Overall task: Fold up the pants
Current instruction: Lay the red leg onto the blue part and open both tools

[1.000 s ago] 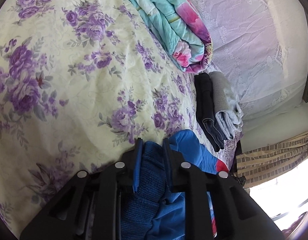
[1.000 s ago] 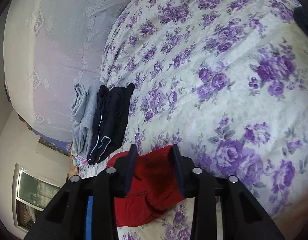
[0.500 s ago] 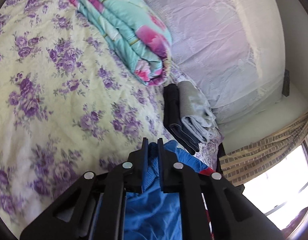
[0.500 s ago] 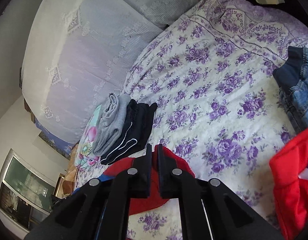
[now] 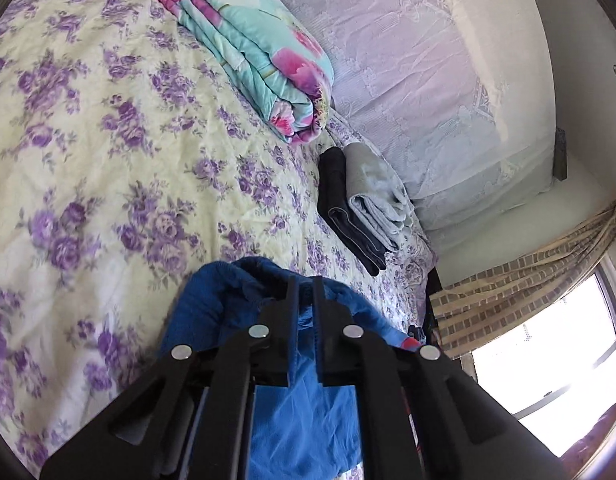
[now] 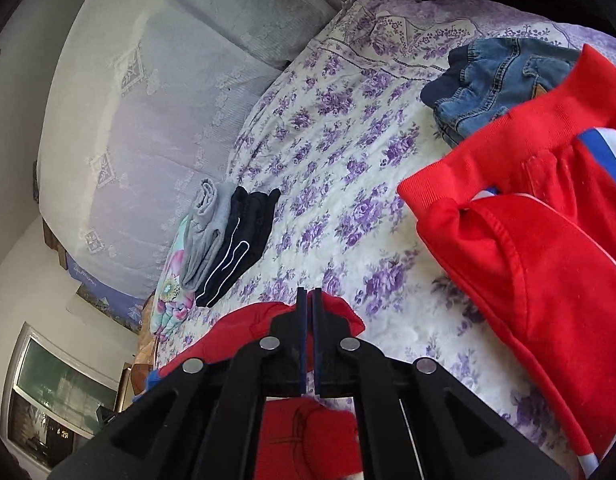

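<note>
The pants are red and blue with a white stripe. My left gripper (image 5: 305,284) is shut on the blue part of the pants (image 5: 227,300) and holds it above the bed. My right gripper (image 6: 307,294) is shut on the red part of the pants (image 6: 251,320). In the right wrist view the rest of the red pants (image 6: 548,240) hangs at the right, with its ribbed band and blue-white stripe showing.
The bed has a purple-flowered cover (image 5: 107,160). A folded grey and black pile (image 5: 364,204) lies by the lace headboard cover (image 5: 428,80), next to a folded turquoise quilt (image 5: 259,48). Blue jeans (image 6: 492,76) lie on the bed's far side. A window (image 5: 568,360) is at the right.
Both grippers have closed from open onto the pants fabric and lifted it off the bed. More of the red pants now hangs into the right wrist view.
</note>
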Tool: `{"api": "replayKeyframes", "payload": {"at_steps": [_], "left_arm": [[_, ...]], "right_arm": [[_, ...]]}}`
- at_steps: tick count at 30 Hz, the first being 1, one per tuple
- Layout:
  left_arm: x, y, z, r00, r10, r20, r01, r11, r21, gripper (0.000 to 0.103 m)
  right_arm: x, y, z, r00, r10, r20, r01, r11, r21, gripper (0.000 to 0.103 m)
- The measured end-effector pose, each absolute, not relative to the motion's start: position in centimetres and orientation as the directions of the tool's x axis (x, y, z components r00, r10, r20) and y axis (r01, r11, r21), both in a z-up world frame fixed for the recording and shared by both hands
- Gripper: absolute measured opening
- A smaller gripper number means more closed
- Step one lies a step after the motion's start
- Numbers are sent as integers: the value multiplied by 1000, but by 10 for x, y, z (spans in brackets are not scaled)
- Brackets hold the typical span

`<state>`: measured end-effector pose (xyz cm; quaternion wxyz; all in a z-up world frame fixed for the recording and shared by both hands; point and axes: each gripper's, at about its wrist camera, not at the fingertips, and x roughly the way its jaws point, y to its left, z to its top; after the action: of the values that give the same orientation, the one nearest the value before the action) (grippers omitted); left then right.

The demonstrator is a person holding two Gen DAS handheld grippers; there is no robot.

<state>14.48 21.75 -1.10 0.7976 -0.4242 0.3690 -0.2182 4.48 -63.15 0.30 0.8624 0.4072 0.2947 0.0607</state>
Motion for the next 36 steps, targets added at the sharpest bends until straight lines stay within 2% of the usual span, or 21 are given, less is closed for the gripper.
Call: {"api": "replayKeyframes", "payload": {"at_steps": [1,5,8,10,12,14,15,16,18,22,23,24,25,26,29,31,32,33,36], "left_arm": [[139,219,-12,637,-661,-397,33,538,-842,0],[110,237,-13,674,-659,-335,40,484,-874,0],[89,246,-15,682,-651,-335,25,478,-878,0],[82,237,-18,641,-694,-328,45,460,-887,0],[80,219,-21,609,-715,-343,43,462,-886,8],[85,200,-26,576,-741,-344,23,436,-900,36],[89,192,-28,571,-744,-347,6,427,-904,43],[93,186,-31,571,-738,-360,-16,429,-903,54],[104,174,-32,581,-714,-391,-53,446,-893,60],[121,161,-29,593,-641,-487,-136,516,-846,60],[125,160,-29,592,-622,-512,-161,531,-832,57],[129,160,-31,591,-611,-527,-188,532,-826,54],[132,162,-34,589,-608,-532,-204,525,-826,39],[134,165,-35,588,-614,-526,-205,516,-832,29],[131,170,-35,599,-626,-499,-184,499,-847,22],[123,171,-30,607,-633,-480,-159,495,-854,21],[119,173,-28,610,-645,-460,-140,483,-864,21],[117,173,-24,611,-655,-444,-125,473,-872,21],[109,177,-11,625,-672,-398,-80,452,-888,21]], "right_arm": [[41,-630,2,822,346,-451,131,657,742,2],[21,-632,-2,829,343,-441,137,640,756,2],[10,-635,-5,829,335,-448,154,633,758,2],[5,-636,-8,829,329,-452,167,627,761,2],[3,-636,-11,831,327,-451,174,616,768,1],[1,-639,-11,840,321,-438,176,602,779,1],[0,-641,-11,845,322,-428,173,593,787,1],[-1,-642,-10,848,320,-423,172,589,790,1],[-4,-644,-7,850,315,-421,172,590,789,1],[-12,-641,-4,844,340,-416,162,577,801,1],[-15,-637,-2,841,345,-417,160,578,800,2],[-17,-633,-1,838,358,-411,149,575,805,5],[-20,-628,1,835,368,-409,143,573,807,5],[-22,-623,2,833,373,-409,140,573,807,5],[-28,-606,2,816,408,-408,123,569,813,6],[-31,-593,-1,800,429,-419,131,556,821,20],[-32,-588,-2,794,436,-424,145,542,828,48],[-33,-583,-5,789,444,-426,160,520,839,62],[-37,-562,-7,772,479,-418,161,489,857,61]]}}
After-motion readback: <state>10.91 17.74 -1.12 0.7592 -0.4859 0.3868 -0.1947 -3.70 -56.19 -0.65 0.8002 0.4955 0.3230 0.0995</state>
